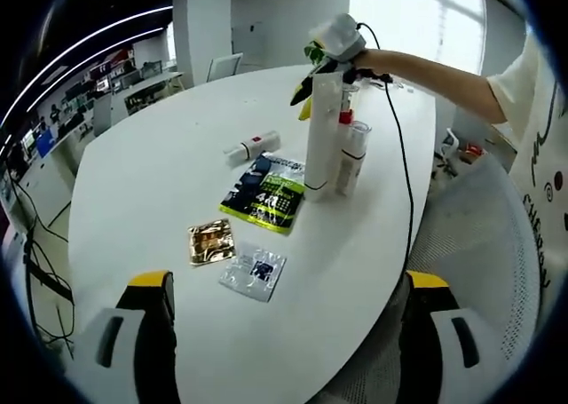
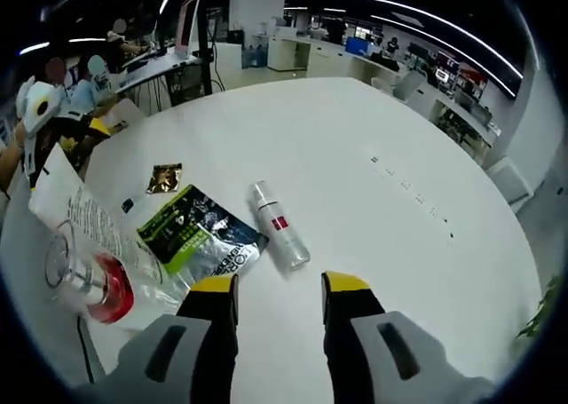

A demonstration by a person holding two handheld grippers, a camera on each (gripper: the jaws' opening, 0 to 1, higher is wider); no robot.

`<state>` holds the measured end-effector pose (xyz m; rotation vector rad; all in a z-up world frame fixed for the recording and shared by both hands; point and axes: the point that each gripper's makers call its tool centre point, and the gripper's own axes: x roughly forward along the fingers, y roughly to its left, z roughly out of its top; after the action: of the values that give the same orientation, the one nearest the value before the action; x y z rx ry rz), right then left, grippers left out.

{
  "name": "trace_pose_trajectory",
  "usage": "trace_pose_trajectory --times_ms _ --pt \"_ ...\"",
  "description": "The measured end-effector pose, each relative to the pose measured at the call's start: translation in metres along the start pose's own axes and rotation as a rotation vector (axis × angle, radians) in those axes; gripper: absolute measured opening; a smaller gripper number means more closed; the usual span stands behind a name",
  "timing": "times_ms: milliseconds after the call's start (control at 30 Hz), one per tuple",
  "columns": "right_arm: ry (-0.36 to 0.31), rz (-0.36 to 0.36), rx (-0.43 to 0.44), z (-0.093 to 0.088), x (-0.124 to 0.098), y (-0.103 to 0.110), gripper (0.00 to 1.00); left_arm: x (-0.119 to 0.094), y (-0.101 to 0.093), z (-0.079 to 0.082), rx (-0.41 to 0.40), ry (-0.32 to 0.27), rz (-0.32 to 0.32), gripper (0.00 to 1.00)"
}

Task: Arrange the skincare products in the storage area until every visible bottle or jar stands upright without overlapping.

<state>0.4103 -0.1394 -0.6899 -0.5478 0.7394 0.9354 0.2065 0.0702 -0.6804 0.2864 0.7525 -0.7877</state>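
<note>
The green and black packet (image 1: pixel 264 194) lies flat on the white worktop (image 1: pixel 160 164) and serves here as the landmark. Just beside its right edge, in the left gripper view, a tall white tube (image 1: pixel 321 138) stands upright, and a shorter bottle with a red neck (image 1: pixel 351 155) stands touching the tube on the far side from the packet. Beyond the packet a white bottle with a red label (image 1: pixel 251 147) lies on its side, a little apart from it. On the near side of the packet lie a small golden sachet (image 1: pixel 210 241) and a clear sachet (image 1: pixel 254 272), close to each other but not overlapping.

The left gripper (image 1: pixel 288 320) is low in its own view, well short of the packet, with its jaws wide apart and nothing between them. The right gripper (image 1: pixel 306 89) is above the top of the tall tube in the left gripper view. In the right gripper view the right gripper (image 2: pixel 280 299) has its jaws narrowly parted and holds nothing, with the lying bottle (image 2: pixel 278 224) just ahead of them.
</note>
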Motion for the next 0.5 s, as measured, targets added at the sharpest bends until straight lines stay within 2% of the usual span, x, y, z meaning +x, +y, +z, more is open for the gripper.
trace_pose_trajectory --times_ms 200,500 --pt "0.019 0.019 -0.025 0.004 0.013 -0.003 0.38 0.001 0.001 -0.002 -0.010 0.004 0.000 0.99" --pt "0.070 0.046 -0.069 -0.003 0.034 -0.002 0.38 0.003 0.005 -0.004 -0.019 0.010 -0.003 0.99"
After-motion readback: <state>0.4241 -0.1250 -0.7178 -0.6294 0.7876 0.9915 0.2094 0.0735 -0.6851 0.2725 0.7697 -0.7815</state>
